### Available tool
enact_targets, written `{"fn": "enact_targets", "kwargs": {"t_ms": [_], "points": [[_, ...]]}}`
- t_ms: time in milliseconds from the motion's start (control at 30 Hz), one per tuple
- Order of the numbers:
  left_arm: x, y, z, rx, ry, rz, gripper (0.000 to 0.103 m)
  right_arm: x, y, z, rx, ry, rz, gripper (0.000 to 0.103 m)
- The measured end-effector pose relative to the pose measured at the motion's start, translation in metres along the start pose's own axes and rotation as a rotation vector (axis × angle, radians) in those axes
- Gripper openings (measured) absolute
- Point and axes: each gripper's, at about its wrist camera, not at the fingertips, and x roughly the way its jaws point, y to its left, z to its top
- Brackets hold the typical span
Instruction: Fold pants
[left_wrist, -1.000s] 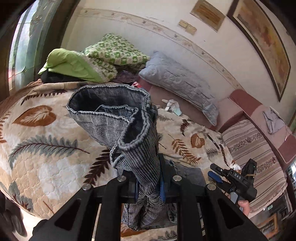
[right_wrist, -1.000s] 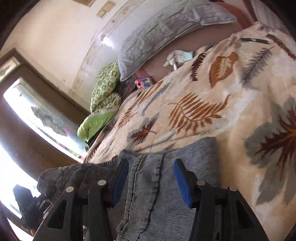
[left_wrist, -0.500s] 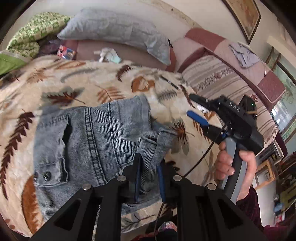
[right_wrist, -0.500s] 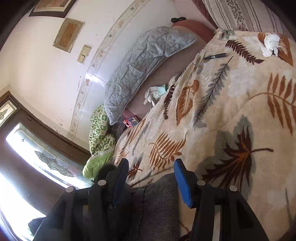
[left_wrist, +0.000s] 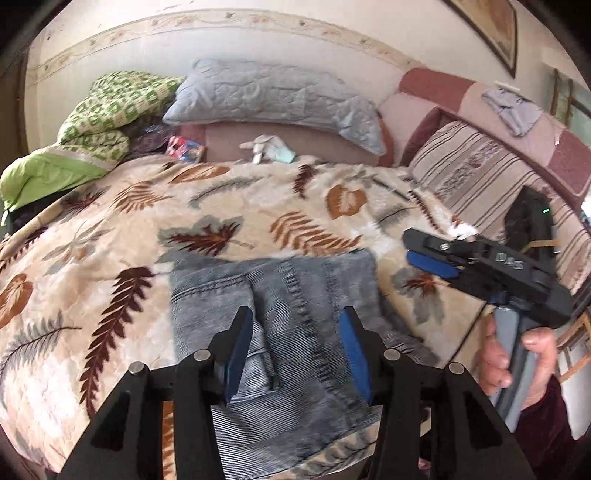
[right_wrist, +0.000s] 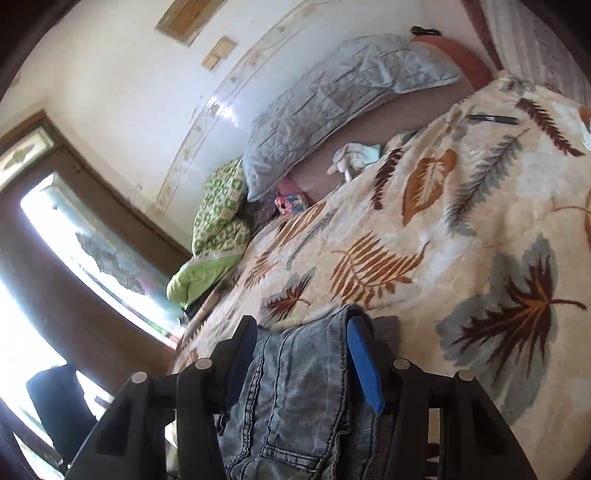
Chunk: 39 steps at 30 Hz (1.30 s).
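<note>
— Since the left gripper is opening with nothing pinched between its pads, is that fold laid?
— It looks so: the jeans lie as a compact folded stack on the leaf-print blanket, near its front edge.
— And the right gripper?
— Spread wide, gripping nothing, held just beside the stack.
— What's left?
— Perhaps a last smoothing; beyond lies only the grey pillow.

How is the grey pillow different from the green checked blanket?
The quilted grey pillow is one plain colour; the green-and-cream checked blanket is patterned. The pillow lies long and flat against the wall; the blanket is bunched in a heap in the corner. Both sit at the bed's far end, behind the leaf-print bedspread.
</note>
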Motion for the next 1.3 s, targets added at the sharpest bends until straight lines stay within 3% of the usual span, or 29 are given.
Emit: {"fn": "enact_targets", "kwargs": {"t_ms": [200,300,333,400,533,700,900,1033,1067,1300], "points": [[0.035,0.008,-0.034,0.052,0.142,0.101,0.050,0.036,0.033,-0.029,-0.153,0.113,0.007,0.054],[0.043,0.004,-0.046,0.100,0.132,0.132,0.051,0.058,0.030,-0.037,-0.155,0.164,-0.033,0.056],[0.043,0.003,-0.047,0.105,0.125,0.131,0.052,0.070,0.024,-0.040,-0.141,0.212,-0.065,0.062],[0.043,0.002,-0.047,0.112,0.128,0.127,0.052,0.094,0.005,-0.047,-0.083,0.311,-0.134,0.064],[0.034,0.012,-0.036,0.052,0.150,0.075,0.052,0.083,0.001,-0.043,-0.060,0.282,-0.094,0.063],[0.025,0.021,-0.013,0.055,0.101,0.101,0.052,0.060,0.000,-0.042,-0.043,0.261,-0.062,0.063],[0.063,0.023,0.011,0.071,0.138,0.066,0.052,0.003,0.011,-0.070,-0.112,0.159,-0.080,0.063],[0.094,0.013,0.007,0.124,0.211,0.075,0.054,0.010,0.010,-0.096,-0.130,0.257,-0.171,0.063],[0.096,0.014,0.007,0.127,0.211,0.065,0.056,0.016,0.005,-0.102,-0.128,0.283,-0.186,0.064],[0.097,0.032,0.000,0.108,0.192,-0.073,0.062,0.003,-0.009,-0.116,-0.096,0.207,-0.133,0.064]]}}
